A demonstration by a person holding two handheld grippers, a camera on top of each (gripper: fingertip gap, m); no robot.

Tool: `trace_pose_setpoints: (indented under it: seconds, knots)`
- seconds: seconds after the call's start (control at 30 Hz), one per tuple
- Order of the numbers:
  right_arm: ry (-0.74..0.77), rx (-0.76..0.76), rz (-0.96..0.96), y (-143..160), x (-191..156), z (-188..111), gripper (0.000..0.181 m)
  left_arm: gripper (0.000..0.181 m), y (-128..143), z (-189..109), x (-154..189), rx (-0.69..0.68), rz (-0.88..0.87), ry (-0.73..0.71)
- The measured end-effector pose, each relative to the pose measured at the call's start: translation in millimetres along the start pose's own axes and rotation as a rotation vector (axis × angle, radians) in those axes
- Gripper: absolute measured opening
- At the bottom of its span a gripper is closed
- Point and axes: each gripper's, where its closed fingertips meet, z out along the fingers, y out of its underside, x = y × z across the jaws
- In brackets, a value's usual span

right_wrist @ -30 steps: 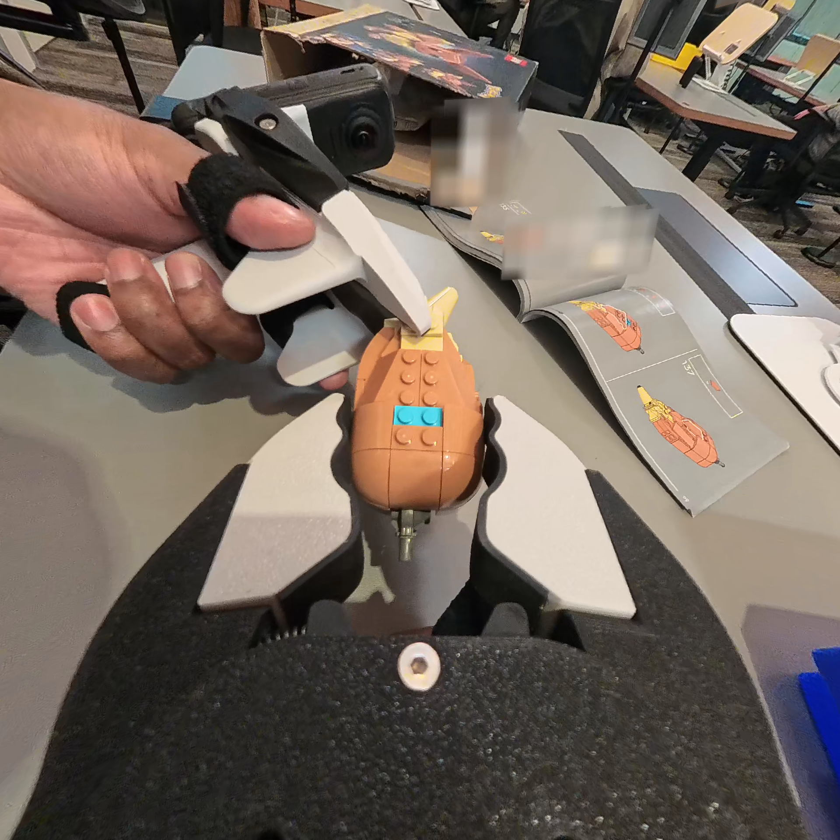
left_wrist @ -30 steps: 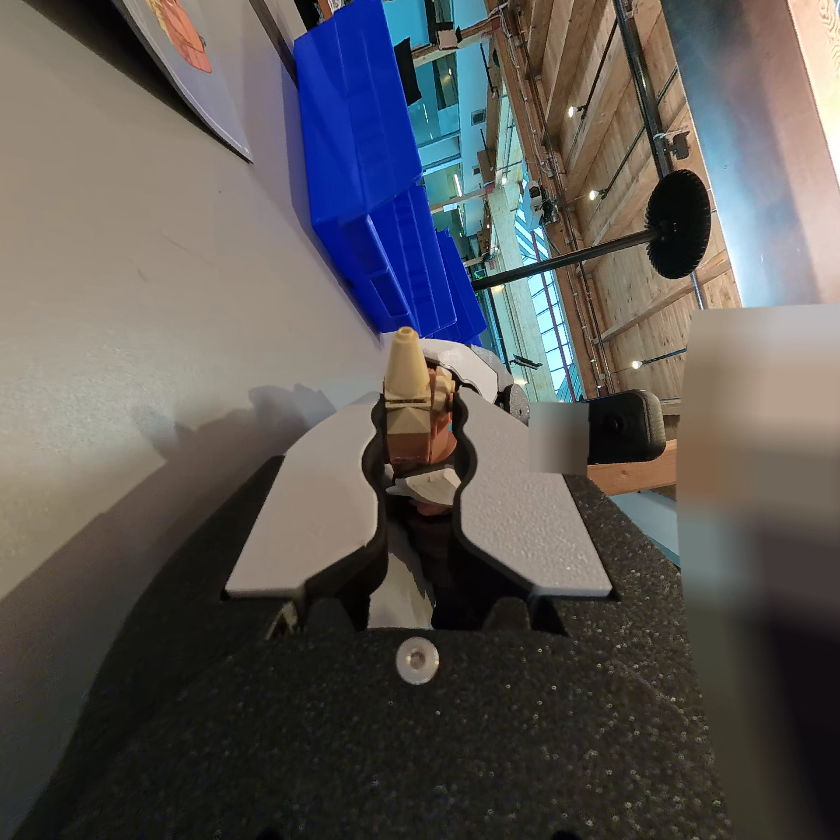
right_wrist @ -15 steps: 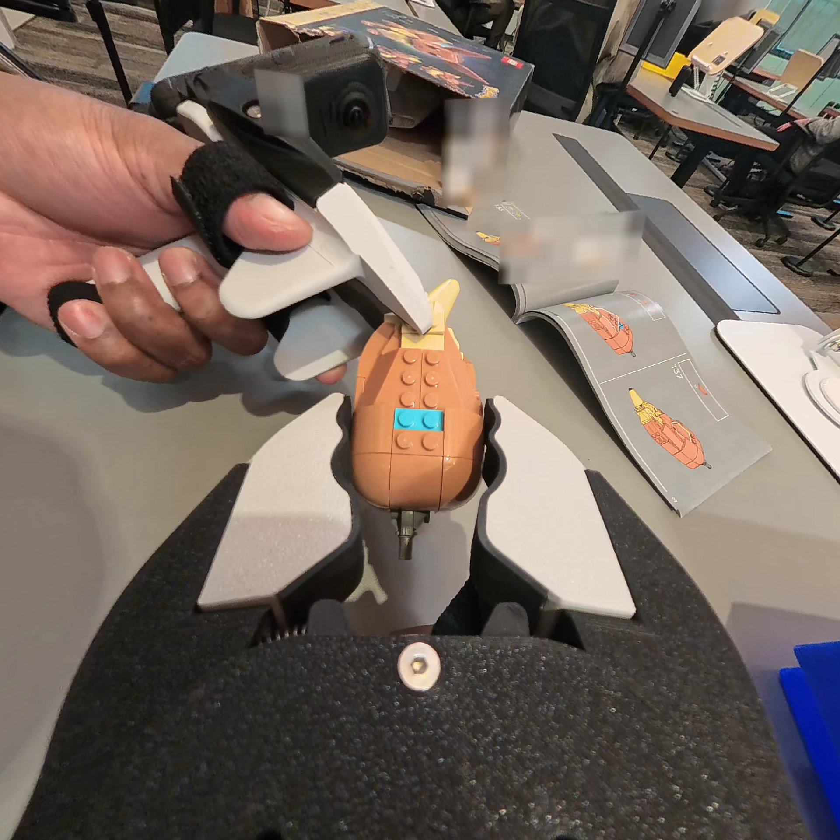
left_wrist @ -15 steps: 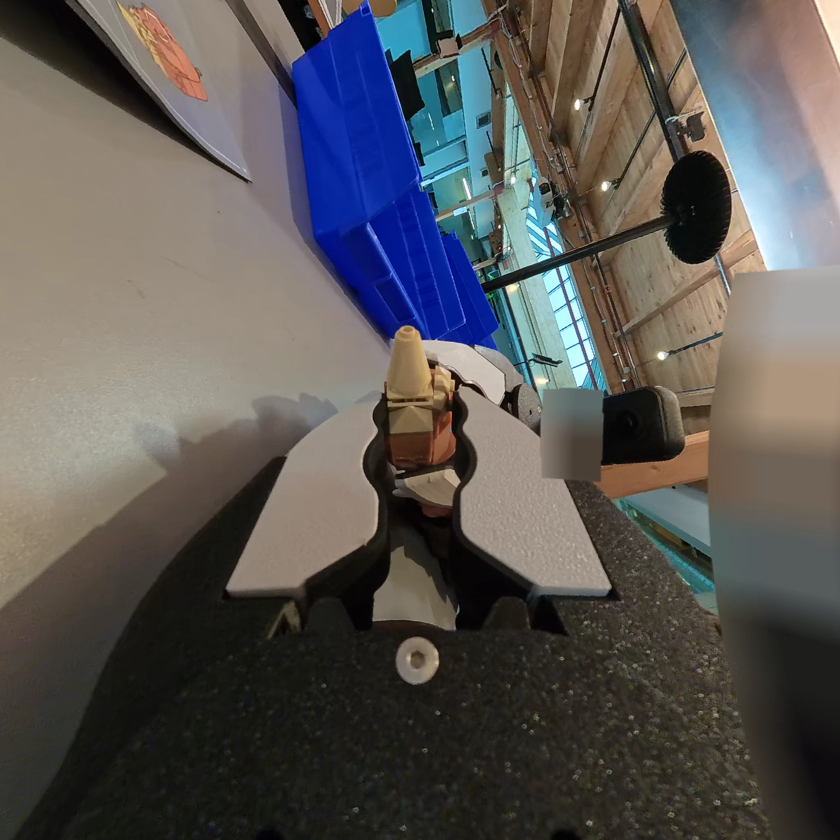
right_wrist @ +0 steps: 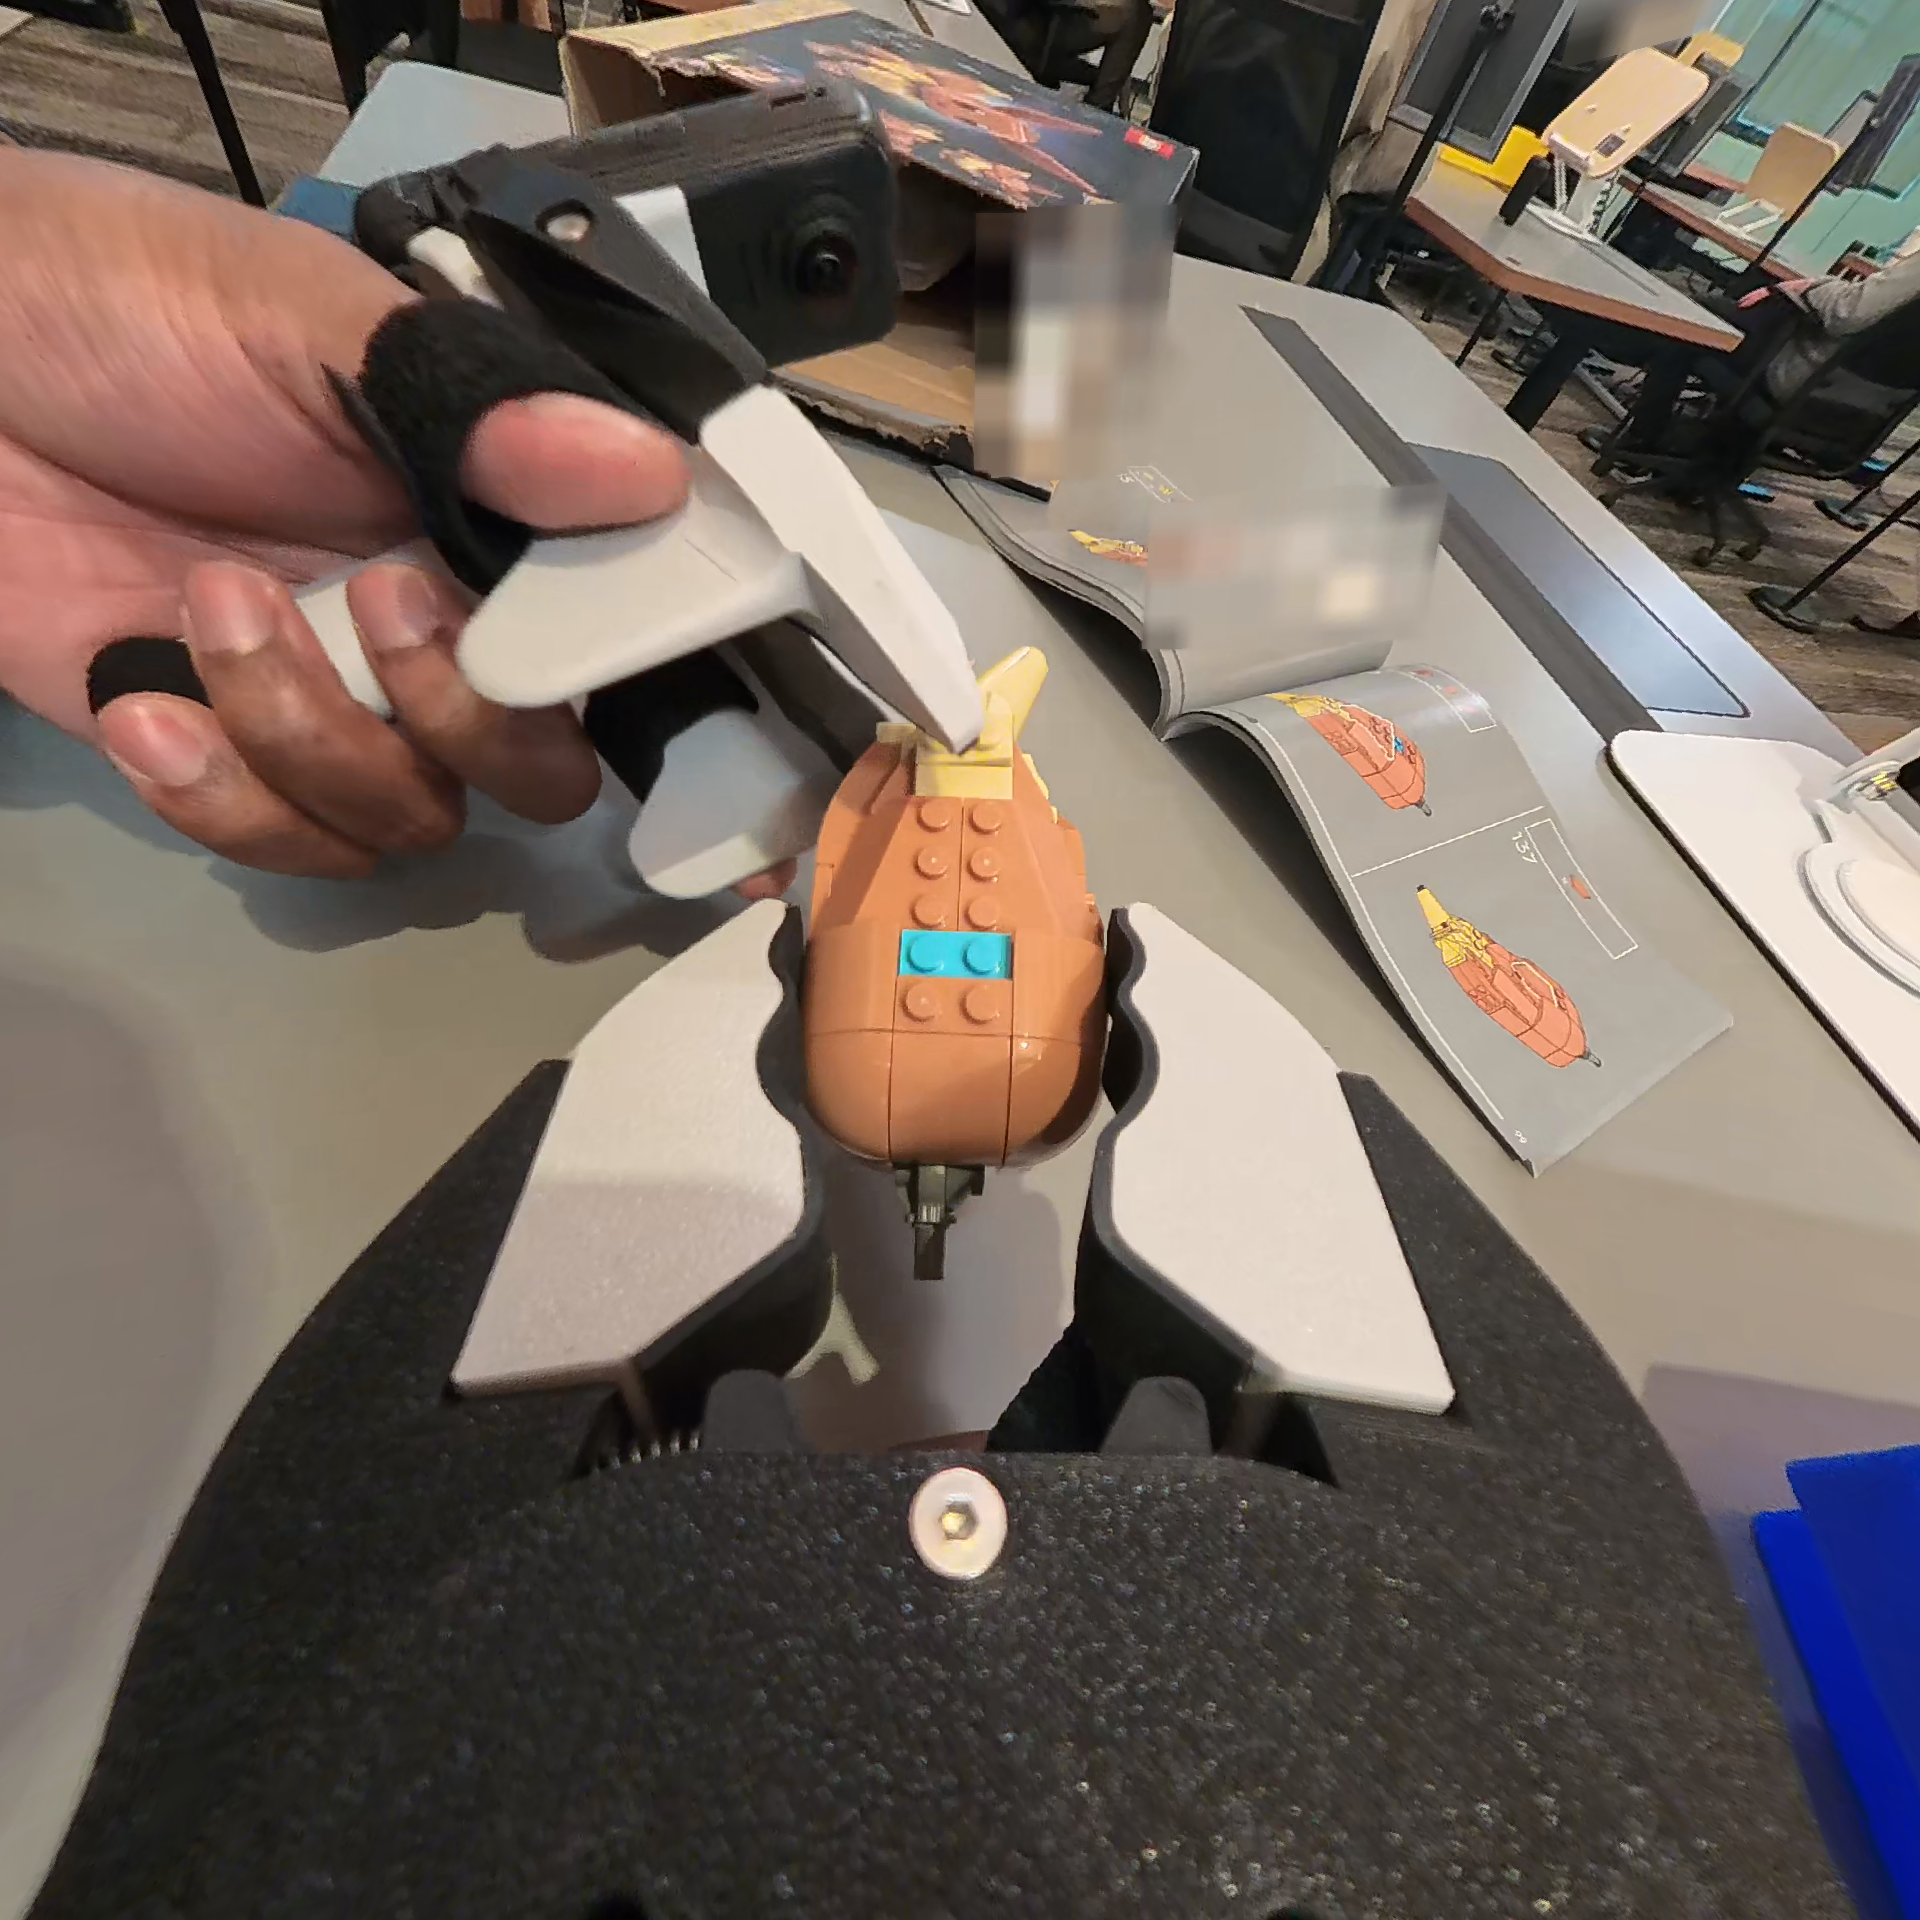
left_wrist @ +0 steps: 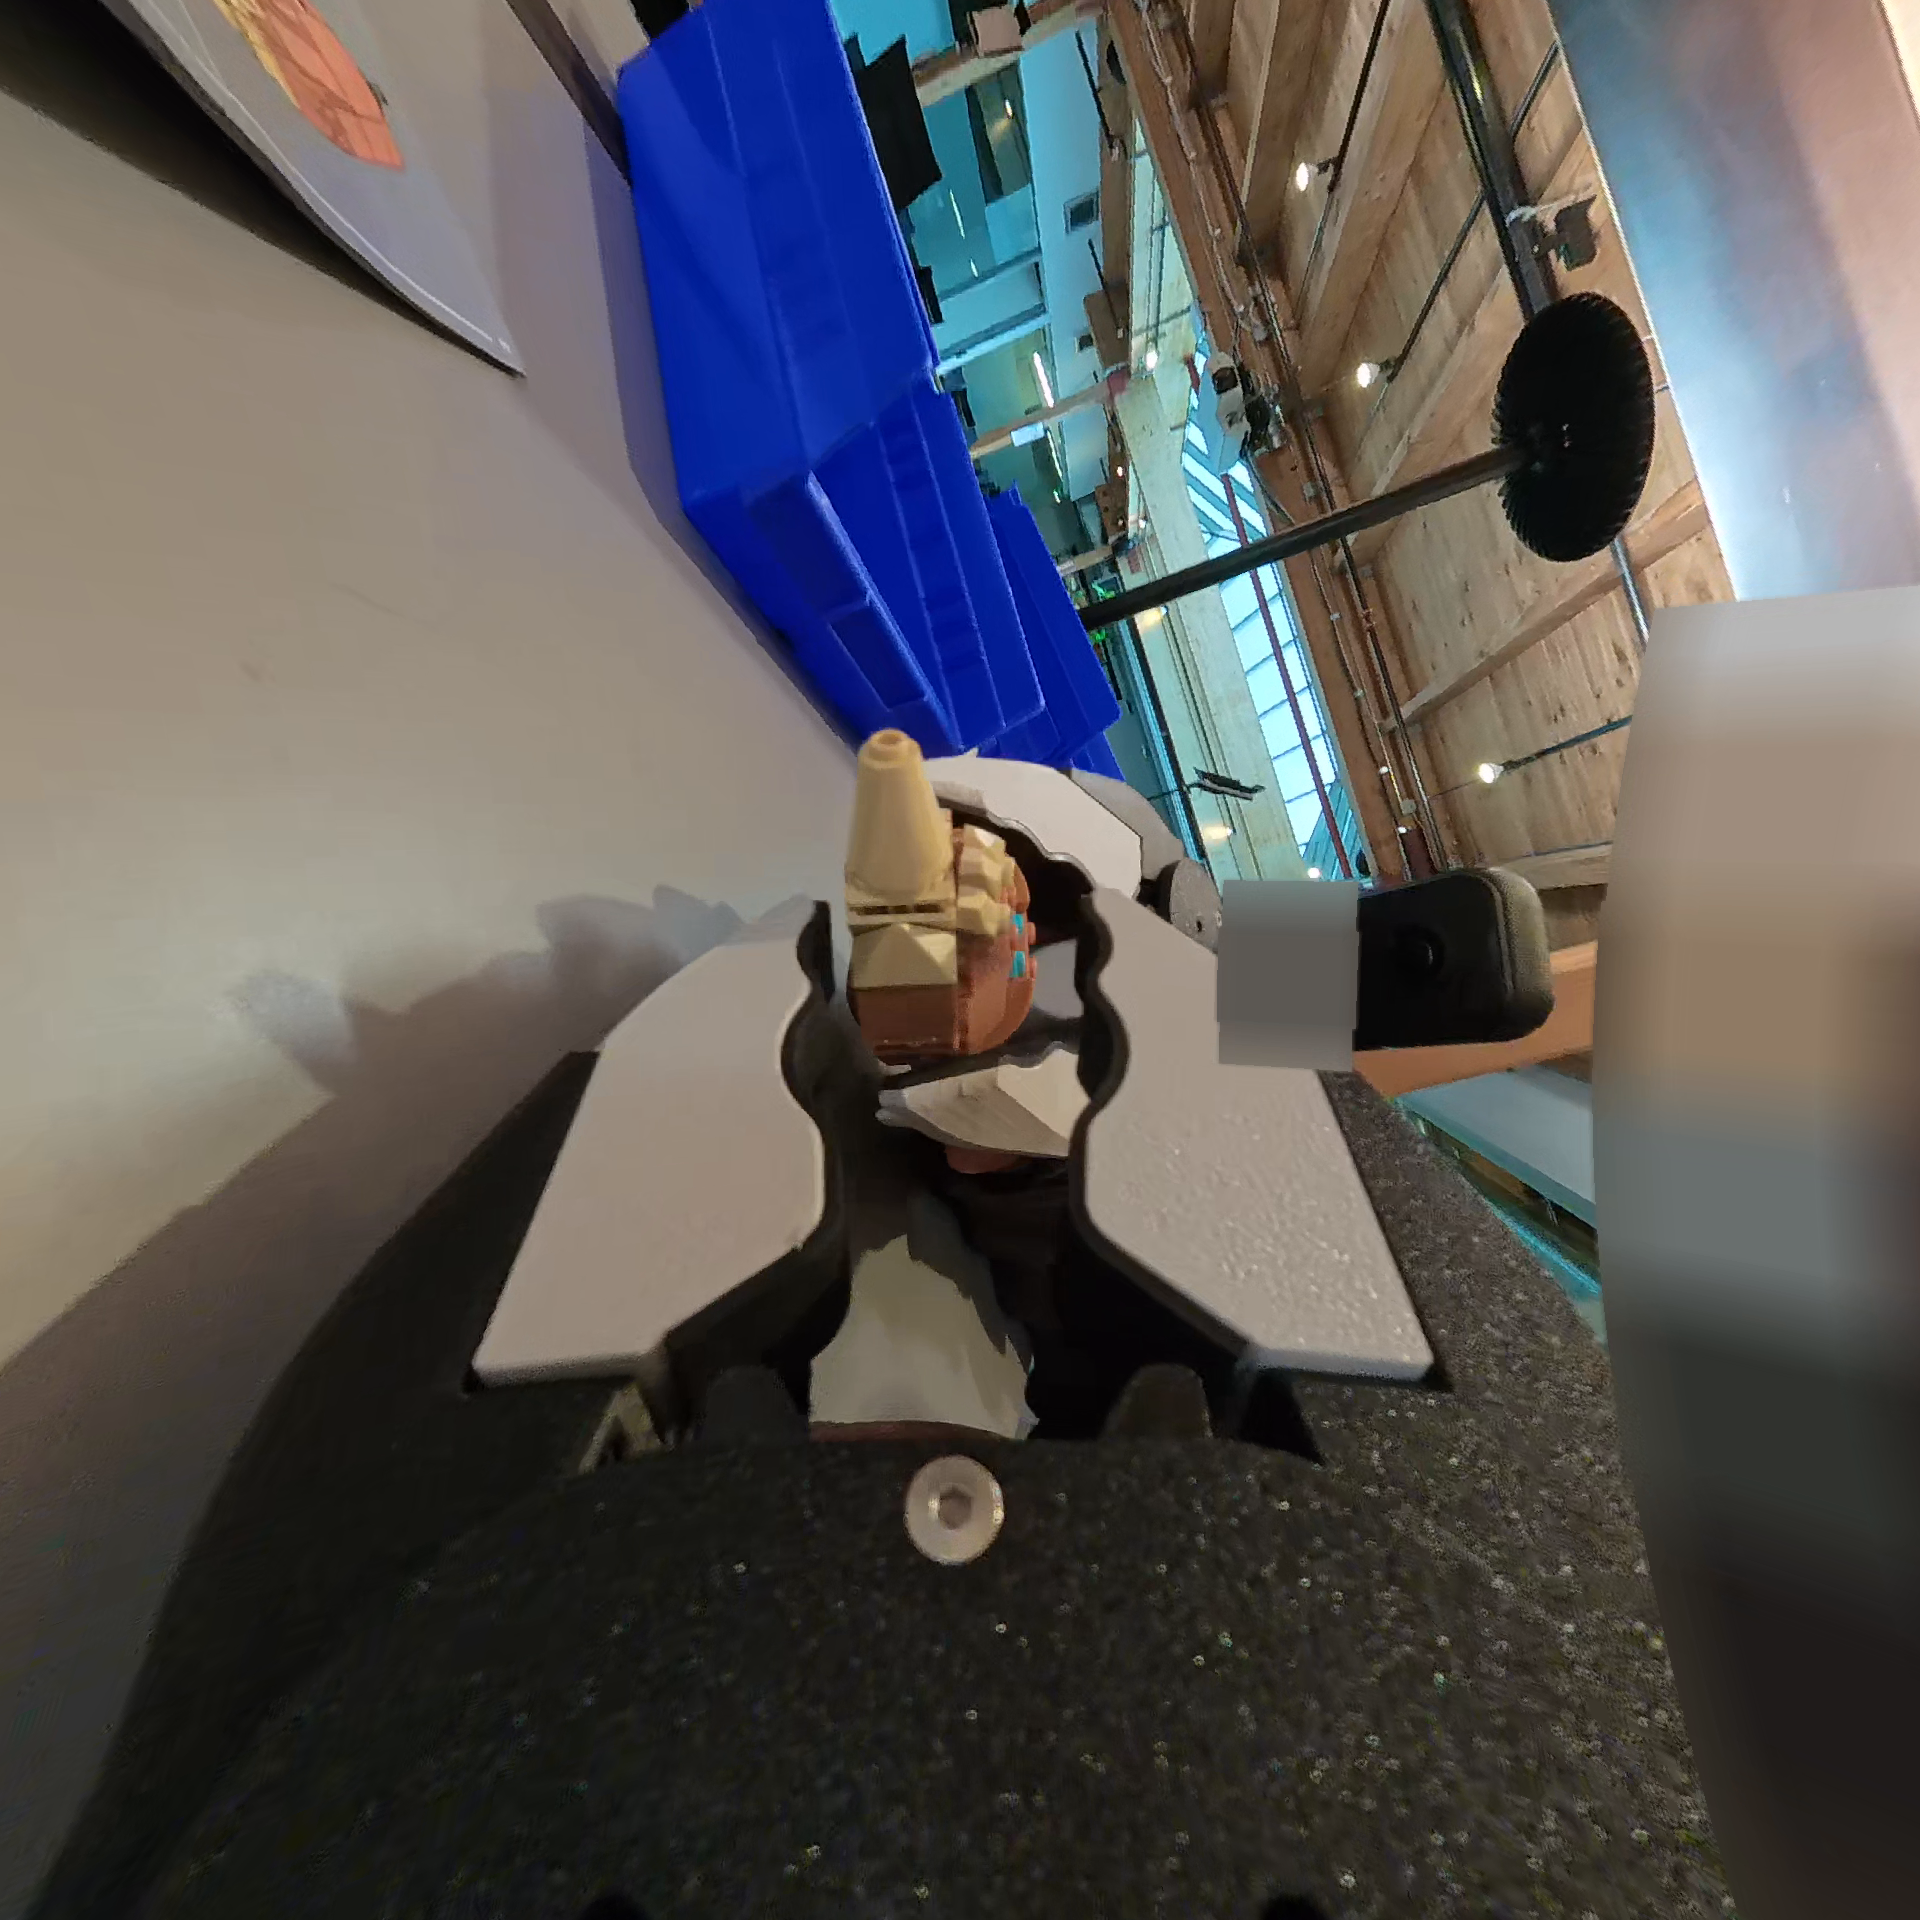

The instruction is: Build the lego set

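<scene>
An orange-brown lego model (right_wrist: 956, 1039) with a teal plate and a tan cone nose (right_wrist: 1013, 681) is held above the grey table. My right gripper (right_wrist: 956, 935) is shut on its rounded body. My left gripper (right_wrist: 831, 790), held by a hand, is at the nose end, with one fingertip (right_wrist: 951, 717) resting on the tan plate. In the left wrist view the left gripper (left_wrist: 956, 935) has its jaws a little apart around the tan end of the model (left_wrist: 935, 997). The cone (left_wrist: 899, 821) sticks out past them. The right gripper's fingers (left_wrist: 1039, 821) show behind.
An open instruction booklet (right_wrist: 1455, 935) lies on the table (right_wrist: 260, 1091) to the right. A torn cardboard box (right_wrist: 935, 135) is at the back. Blue bins (left_wrist: 790, 364) stand along the table edge. A white tray-like object (right_wrist: 1745, 831) is at far right. My two grippers' fingertips are within a few centimetres of each other.
The left gripper's jaws have widened around the tan end of the model. The model shows slightly turned in the left wrist view. The right gripper keeps its hold.
</scene>
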Motion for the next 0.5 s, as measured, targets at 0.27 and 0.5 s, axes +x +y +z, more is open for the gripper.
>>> trace_pose_setpoints:
  seconds: [0.27,0.5]
  knots:
    - [0.004,0.005,-0.001,-1.0,0.5,-0.8,0.056,0.044,-11.9,-5.8,-1.9,0.034,0.017,-0.025]
    - [0.006,0.003,-0.018,-2.1,-1.8,0.0,0.056,0.028,-11.3,-5.8,-2.9,0.026,0.010,-0.021]
